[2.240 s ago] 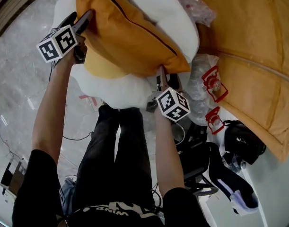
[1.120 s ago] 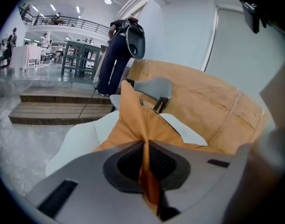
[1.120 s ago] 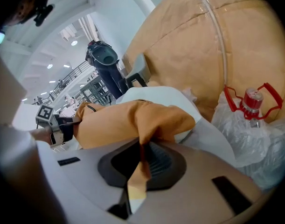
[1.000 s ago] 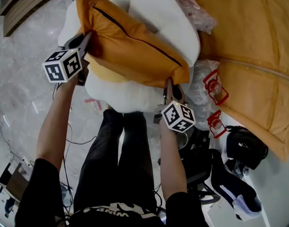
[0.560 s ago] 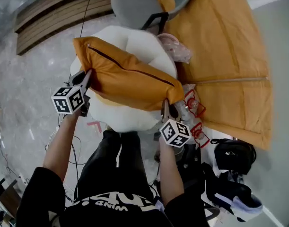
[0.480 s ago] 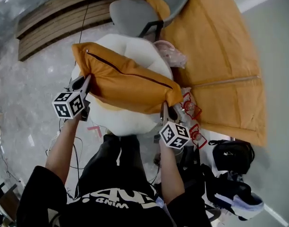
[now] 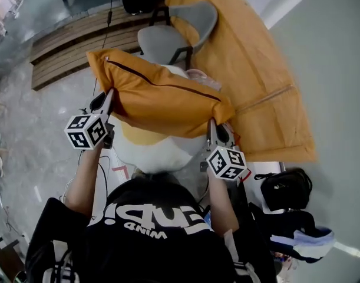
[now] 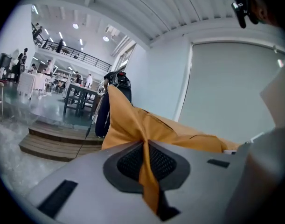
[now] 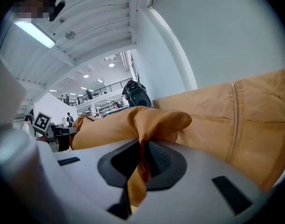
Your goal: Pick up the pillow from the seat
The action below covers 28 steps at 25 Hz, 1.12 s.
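Orange pillow (image 7: 162,99), opposite corners in the clenched jaws of left gripper (image 7: 108,94) and right gripper (image 7: 211,125).

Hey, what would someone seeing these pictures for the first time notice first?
The large orange fabric pillow, held in mid-frame above the round white cushioned seat. The left gripper and right gripper are each shut on one of its corners, and a broad orange fabric cover spreads to the right.
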Motion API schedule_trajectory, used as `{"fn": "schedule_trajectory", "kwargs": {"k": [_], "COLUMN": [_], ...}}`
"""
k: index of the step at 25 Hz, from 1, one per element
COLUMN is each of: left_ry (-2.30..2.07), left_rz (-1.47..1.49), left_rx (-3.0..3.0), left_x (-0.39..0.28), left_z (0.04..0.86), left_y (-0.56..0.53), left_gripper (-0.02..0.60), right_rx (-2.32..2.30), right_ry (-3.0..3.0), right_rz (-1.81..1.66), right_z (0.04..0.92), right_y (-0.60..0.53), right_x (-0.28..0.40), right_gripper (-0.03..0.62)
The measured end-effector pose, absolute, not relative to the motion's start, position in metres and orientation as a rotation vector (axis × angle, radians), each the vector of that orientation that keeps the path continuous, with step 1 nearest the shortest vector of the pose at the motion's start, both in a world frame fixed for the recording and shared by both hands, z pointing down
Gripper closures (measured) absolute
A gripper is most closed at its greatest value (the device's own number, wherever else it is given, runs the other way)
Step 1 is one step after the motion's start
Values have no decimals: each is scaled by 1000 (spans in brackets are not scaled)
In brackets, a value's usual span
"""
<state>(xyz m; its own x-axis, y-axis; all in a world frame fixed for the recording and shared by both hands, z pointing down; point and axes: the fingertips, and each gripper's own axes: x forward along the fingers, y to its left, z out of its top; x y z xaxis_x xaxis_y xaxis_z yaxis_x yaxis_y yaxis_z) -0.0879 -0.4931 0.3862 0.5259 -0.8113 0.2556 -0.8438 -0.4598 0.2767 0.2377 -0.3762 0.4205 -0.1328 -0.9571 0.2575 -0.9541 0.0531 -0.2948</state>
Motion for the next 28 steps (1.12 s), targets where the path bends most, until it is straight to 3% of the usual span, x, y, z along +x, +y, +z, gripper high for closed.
{"fn": "schedule_trajectory", "kwargs": {"k": [13,28], "left_ry": [-1394,-1412], "left_rz": [-21,-27], "left_rx": [2392,2405], "left_x": [-128,-133], "left_z": [348,344], "left_y": [-433,-432], "left_gripper": [563,563], "right_rx": [-1957,-1959], "right_ry": [2327,2343], "right_rz": [-482,-471], "right_z": [362,364], "right_y": [-370,-377], "right_x": [209,206], "right_gripper": [554,554]}}
